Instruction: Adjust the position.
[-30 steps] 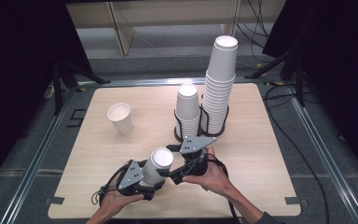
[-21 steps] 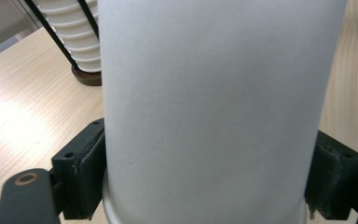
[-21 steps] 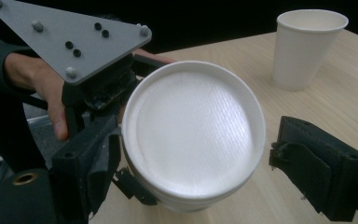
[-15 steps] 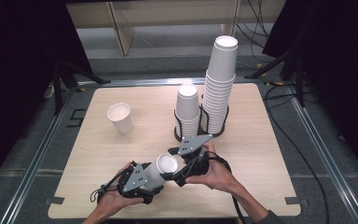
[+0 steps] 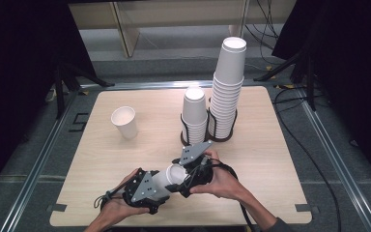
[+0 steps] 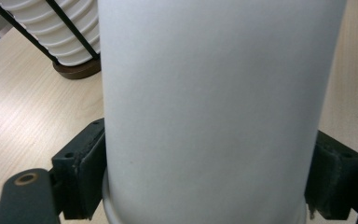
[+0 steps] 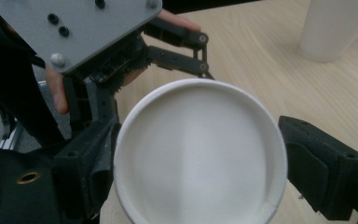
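We see a white paper cup [image 5: 170, 176] held on its side above the near edge of the wooden table [image 5: 270, 159], between the two grippers. The left gripper [image 5: 160, 186] is clamped on the cup's body, both jaws pressing its wall. The right gripper [image 5: 182, 178] has its jaws spread on either side of the cup's rim; whether they touch it we cannot tell. Another paper cup [image 5: 124, 122] stands upright far left, and two cup stacks [image 5: 227, 82] sit in black wire holders [image 5: 221, 133].
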{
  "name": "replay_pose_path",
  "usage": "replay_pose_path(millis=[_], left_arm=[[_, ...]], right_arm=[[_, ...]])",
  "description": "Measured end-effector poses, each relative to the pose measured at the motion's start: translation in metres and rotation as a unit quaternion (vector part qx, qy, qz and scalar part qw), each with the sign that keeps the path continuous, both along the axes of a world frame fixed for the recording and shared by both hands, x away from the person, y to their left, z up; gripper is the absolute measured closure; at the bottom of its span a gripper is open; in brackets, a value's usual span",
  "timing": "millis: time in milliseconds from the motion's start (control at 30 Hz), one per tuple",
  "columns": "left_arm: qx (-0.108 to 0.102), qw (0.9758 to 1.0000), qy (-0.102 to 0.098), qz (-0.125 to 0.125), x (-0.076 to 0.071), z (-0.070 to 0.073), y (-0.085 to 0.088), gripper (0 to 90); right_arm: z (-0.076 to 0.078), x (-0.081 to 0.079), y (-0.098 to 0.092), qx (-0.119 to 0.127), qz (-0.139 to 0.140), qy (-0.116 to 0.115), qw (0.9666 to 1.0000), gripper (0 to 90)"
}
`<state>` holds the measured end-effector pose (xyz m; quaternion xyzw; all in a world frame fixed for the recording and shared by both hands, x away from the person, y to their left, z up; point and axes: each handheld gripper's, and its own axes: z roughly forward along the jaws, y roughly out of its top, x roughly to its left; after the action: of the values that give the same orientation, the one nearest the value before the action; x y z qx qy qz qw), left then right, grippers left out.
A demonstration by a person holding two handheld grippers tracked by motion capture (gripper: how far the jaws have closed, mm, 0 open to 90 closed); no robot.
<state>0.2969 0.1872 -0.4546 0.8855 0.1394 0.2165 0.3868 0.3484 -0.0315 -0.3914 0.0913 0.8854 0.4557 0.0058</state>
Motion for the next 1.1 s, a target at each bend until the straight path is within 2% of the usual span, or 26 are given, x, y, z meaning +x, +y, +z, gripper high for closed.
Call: replay_pose_path(millis=[33, 133, 167, 233, 400, 433, 467, 500, 567, 600, 633, 667, 700, 733, 767, 800, 867, 900, 933, 967, 1000, 1033, 1067, 1100], left_arm=[[0.001, 1.0, -0.001, -0.001, 0.0, 0.0, 0.0, 15.3], [0.002, 1.0, -0.003, -0.001, -0.001, 0.0, 0.0, 15.3], [0.014, 0.9998, -0.01, -0.004, 0.0, 0.001, 0.0, 15.3], [0.007, 0.9999, -0.005, -0.007, -0.001, 0.0, -0.002, 15.3], [0.012, 0.9999, -0.003, -0.007, -0.002, 0.001, -0.001, 15.2], [0.006, 0.9999, -0.004, -0.008, -0.001, 0.0, -0.001, 15.2], [0.012, 0.9999, -0.008, -0.009, 0.0, 0.001, -0.001, 15.1], [0.001, 1.0, -0.004, -0.008, -0.001, 0.0, -0.001, 14.9], [0.004, 0.9999, -0.004, -0.011, -0.001, 0.001, -0.001, 14.4], [-0.01, 0.9999, 0.0, -0.008, -0.001, 0.0, -0.001, 13.8], [-0.01, 0.9999, 0.0, -0.008, -0.001, 0.0, -0.001, 12.4], [-0.012, 0.9999, 0.003, -0.01, -0.001, 0.001, 0.0, 10.3], [-0.029, 0.9996, 0.006, -0.006, -0.001, 0.001, 0.001, 8.3], [-0.043, 0.9991, 0.002, -0.006, -0.001, 0.0, 0.001, 6.7], [-0.045, 0.999, -0.002, -0.003, -0.001, 0.001, 0.001, 5.7], [-0.061, 0.9981, 0.003, -0.004, -0.001, 0.001, 0.002, 5.3], [-0.068, 0.9976, 0.0, -0.011, 0.0, 0.002, 0.003, 5.3], [-0.074, 0.9972, -0.005, -0.011, 0.0, 0.002, 0.004, 5.2], [-0.086, 0.9963, 0.0, -0.008, -0.001, 0.002, 0.004, 5.1], [-0.086, 0.9963, 0.0, -0.008, -0.001, 0.002, 0.004, 5.1], [-0.089, 0.9959, -0.001, -0.011, 0.0, 0.003, 0.006, 5.1], [-0.097, 0.9951, -0.005, -0.015, 0.001, 0.002, 0.006, 5.1], [-0.101, 0.9948, -0.002, -0.013, 0.0, 0.003, 0.008, 5.0], [-0.117, 0.993, -0.007, -0.014, 0.001, 0.002, 0.008, 5.0]], right_arm=[[-0.001, -0.002, 0.001, -0.008, 0.001, 0.008, 0.9999, 17.2], [-0.002, -0.002, 0.002, -0.012, 0.007, 0.003, 0.9999, 18.8], [-0.003, -0.002, 0.003, -0.017, 0.006, 0.006, 0.9998, 19.2], [-0.005, -0.001, 0.004, -0.021, 0.009, 0.01, 0.9997, 19.5], [-0.006, -0.001, 0.006, -0.017, 0.012, 0.014, 0.9997, 21.4], [-0.006, -0.001, 0.005, -0.017, 0.012, 0.018, 0.9996, 21.5], [-0.006, -0.001, 0.005, -0.014, 0.011, 0.02, 0.9997, 21.6], [-0.006, -0.001, 0.005, -0.013, 0.01, 0.02, 0.9997, 21.8], [-0.005, 0.0, 0.005, -0.013, 0.013, 0.02, 0.9996, 22.2], [-0.005, 0.0, 0.004, -0.012, 0.014, 0.021, 0.9996, 22.4], [-0.005, 0.0, 0.004, -0.012, 0.014, 0.021, 0.9996, 22.4], [-0.004, 0.001, 0.004, 0.0, 0.017, 0.017, 0.9997, 22.7], [-0.004, 0.0, 0.003, 0.005, 0.014, 0.032, 0.9994, 22.9], [-0.003, 0.002, 0.002, 0.01, 0.013, 0.027, 0.9995, 23.0], [-0.002, 0.002, 0.0, 0.014, 0.013, 0.03, 0.9994, 23.1], [-0.001, 0.003, -0.001, 0.016, 0.013, 0.034, 0.9992, 23.1], [0.0, 0.004, -0.004, 0.023, 0.009, 0.044, 0.9987, 23.3], [0.0, 0.005, -0.005, 0.029, 0.011, 0.039, 0.9988, 23.4], [0.0, 0.003, -0.007, 0.032, 0.004, 0.058, 0.9978, 23.4], [0.0, 0.006, -0.008, 0.04, 0.01, 0.044, 0.9982, 23.4], [0.0, 0.006, -0.008, 0.04, 0.01, 0.044, 0.9982, 23.4], [0.001, 0.004, -0.009, 0.041, 0.001, 0.062, 0.9973, 23.4], [0.001, 0.008, -0.011, 0.051, 0.005, 0.049, 0.9975, 23.5], [0.002, 0.008, -0.012, 0.056, 0.003, 0.05, 0.9972, 23.5]])
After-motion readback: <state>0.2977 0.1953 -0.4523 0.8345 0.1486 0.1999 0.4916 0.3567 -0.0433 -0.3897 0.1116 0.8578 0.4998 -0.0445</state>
